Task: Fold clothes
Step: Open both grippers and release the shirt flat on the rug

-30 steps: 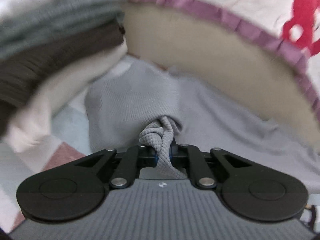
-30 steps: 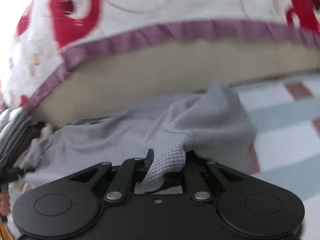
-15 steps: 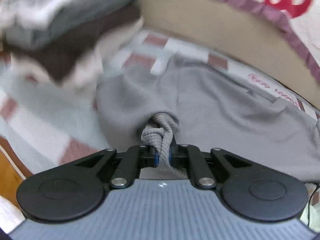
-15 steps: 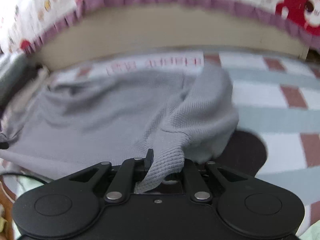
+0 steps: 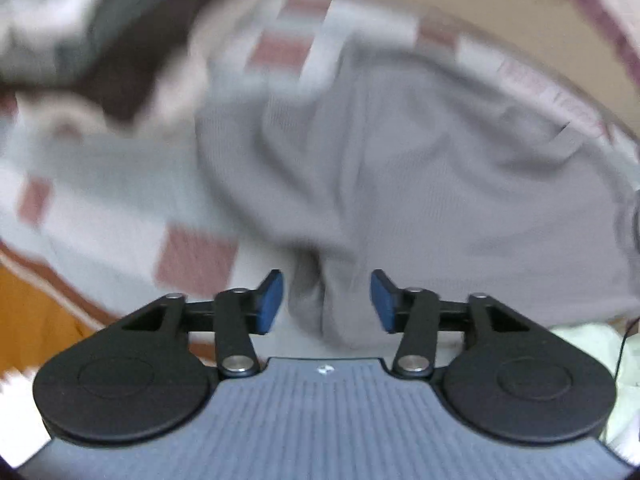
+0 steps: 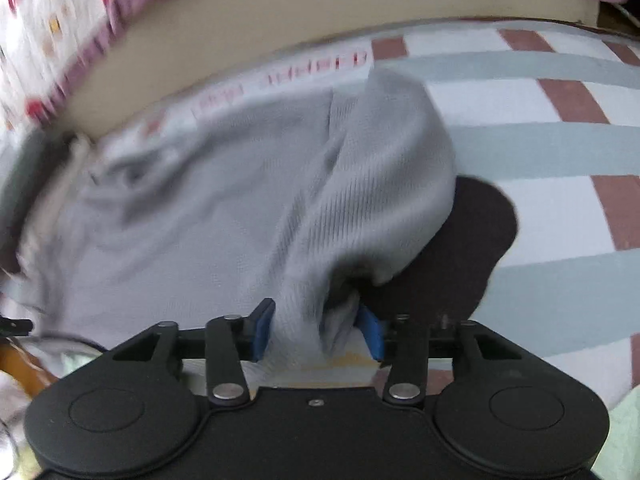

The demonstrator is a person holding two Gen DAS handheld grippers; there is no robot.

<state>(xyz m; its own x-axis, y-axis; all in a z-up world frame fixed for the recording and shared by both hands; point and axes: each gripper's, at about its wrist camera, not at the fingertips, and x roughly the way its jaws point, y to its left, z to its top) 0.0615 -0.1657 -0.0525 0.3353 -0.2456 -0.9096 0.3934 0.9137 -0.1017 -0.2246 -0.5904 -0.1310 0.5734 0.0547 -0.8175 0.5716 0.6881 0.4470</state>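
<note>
Grey knit garment [image 5: 420, 184] lies spread on the checked bedsheet [image 5: 100, 200], straight ahead of both grippers. Its long axis runs side to side across both views, roughly along the far edge of the bed, where a beige cushion edge [image 6: 320, 12] with a purple-trimmed printed cover [image 6: 80, 20] rises.

Left gripper [image 5: 326, 302]: jaws stand wide apart, blue pads [image 5: 270, 300] bare. A bunched fold of the grey garment sits in the gap between them, touching neither pad as far as the blur allows. Nothing gripped.

Right gripper [image 6: 316, 332]: jaws parted, a twisted rope of the grey cloth hanging through the gap. Cloth seems to brush the left pad; whether any pinch remains I cannot tell, but the gap looks too wide for a hold. A dark round shape [image 6: 460, 248] lies on the sheet just right of the fabric, likely shadow.

Garment's look: waffle or rib knit, soft, limp, heavily rumpled. In the right view its right end is humped up and rolled over onto itself; the middle is flatter with shallow creases. Not a neat fold as it lies.

A stack of folded clothes [image 5: 80, 32] sits at the far left of the bed, blurred. Both grippers are about equally near the garment, one at each end of its near edge.
</note>
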